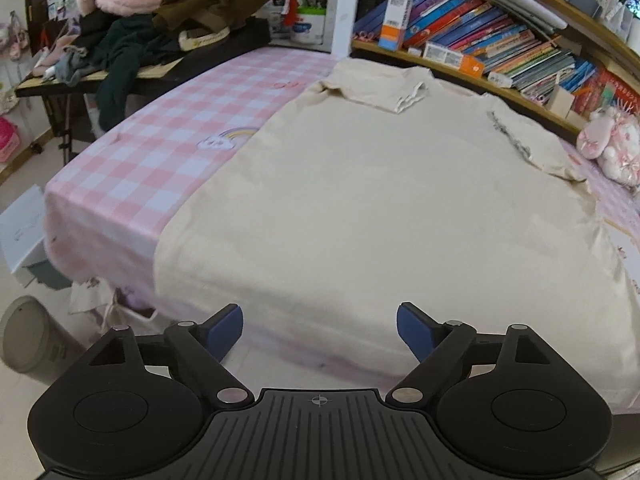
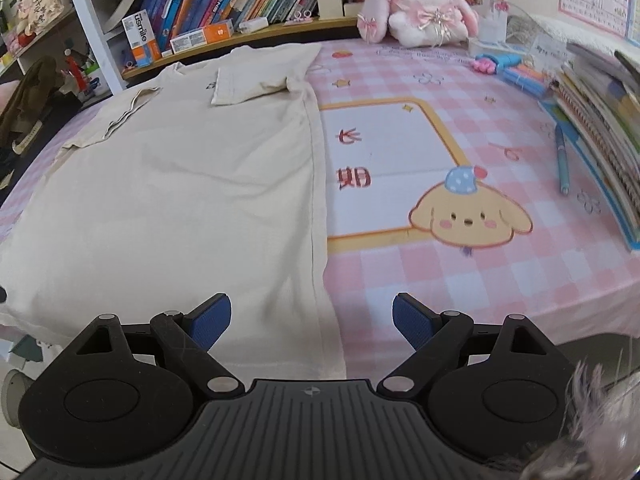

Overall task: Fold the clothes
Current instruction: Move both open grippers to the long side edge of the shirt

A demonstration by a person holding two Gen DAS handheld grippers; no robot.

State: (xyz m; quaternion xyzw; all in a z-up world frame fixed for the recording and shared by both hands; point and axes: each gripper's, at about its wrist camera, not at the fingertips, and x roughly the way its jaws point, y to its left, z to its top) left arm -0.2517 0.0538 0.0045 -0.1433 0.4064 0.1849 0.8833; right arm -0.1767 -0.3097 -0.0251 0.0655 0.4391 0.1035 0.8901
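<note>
A cream T-shirt lies flat on the pink checked table cover, both sleeves folded in over its body, the hem hanging a little over the near edge. In the right wrist view the same shirt fills the left half, its right side seam running down the middle. My left gripper hovers open just above the shirt's hem, nothing between its blue pads. My right gripper is open over the shirt's bottom right corner, holding nothing.
The pink checked cover carries a puppy print. Books and a pen lie at the right. A pink plush rabbit sits by the bookshelf. A heap of dark clothes is far left; a bin stands on the floor.
</note>
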